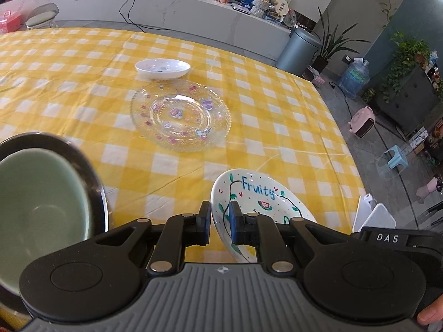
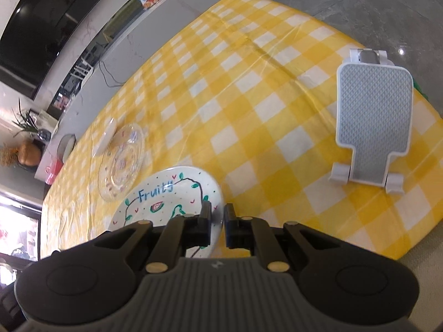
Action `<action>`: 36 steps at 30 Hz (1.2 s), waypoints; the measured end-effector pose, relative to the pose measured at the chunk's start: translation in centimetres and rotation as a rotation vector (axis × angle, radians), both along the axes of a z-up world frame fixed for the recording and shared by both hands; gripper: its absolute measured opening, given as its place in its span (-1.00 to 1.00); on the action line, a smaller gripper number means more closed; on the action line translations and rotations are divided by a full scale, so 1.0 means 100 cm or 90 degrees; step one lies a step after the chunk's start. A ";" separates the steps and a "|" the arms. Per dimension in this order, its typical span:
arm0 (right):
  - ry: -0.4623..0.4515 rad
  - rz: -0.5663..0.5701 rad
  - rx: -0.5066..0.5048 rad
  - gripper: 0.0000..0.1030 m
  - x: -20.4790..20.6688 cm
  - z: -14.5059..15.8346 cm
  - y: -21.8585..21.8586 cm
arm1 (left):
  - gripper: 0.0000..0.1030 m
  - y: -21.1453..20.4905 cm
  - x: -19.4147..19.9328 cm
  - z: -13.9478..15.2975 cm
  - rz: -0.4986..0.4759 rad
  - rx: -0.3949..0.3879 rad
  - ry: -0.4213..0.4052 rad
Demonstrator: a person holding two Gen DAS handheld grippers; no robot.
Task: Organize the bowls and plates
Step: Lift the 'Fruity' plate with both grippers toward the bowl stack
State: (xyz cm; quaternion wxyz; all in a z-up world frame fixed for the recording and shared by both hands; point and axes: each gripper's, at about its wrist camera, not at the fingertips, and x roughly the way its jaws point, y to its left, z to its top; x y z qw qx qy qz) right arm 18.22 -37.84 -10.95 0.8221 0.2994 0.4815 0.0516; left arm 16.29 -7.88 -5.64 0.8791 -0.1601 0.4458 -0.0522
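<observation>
Left claw (image 1: 220, 222): angled downward, jaws clamped on a rim. Right claw (image 2: 217, 225): angled downward, jaws likewise clamped.

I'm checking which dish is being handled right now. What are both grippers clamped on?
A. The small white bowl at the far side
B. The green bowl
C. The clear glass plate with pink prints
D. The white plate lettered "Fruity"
D: the left gripper pinches one edge of the white "Fruity" plate and the right gripper pinches its opposite rim, while the glass plate lies untouched on the checked cloth.
</observation>
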 end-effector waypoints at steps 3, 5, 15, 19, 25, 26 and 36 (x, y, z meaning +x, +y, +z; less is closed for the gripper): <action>0.009 0.006 -0.019 -0.86 -0.005 0.003 0.004 | -0.72 -0.002 -0.008 0.001 -0.007 0.012 -0.006; 0.018 0.009 -0.035 -0.85 -0.007 0.004 0.008 | -0.72 -0.003 -0.011 0.000 -0.009 0.015 -0.004; 0.038 0.032 -0.124 -0.83 -0.016 0.004 0.028 | -0.72 -0.005 -0.024 -0.006 -0.010 0.031 0.004; 0.063 0.040 -0.140 -0.83 -0.012 -0.001 0.032 | -0.72 -0.007 -0.025 -0.012 -0.009 0.045 0.015; 0.082 0.055 -0.162 -0.83 -0.009 -0.005 0.038 | -0.72 -0.007 -0.026 -0.018 -0.012 0.054 0.024; 0.084 0.054 -0.161 -0.83 -0.009 -0.006 0.038 | -0.72 -0.008 -0.026 -0.019 -0.013 0.055 0.026; 0.097 0.065 -0.176 -0.82 -0.006 -0.008 0.043 | -0.72 -0.008 -0.025 -0.032 -0.013 0.069 0.052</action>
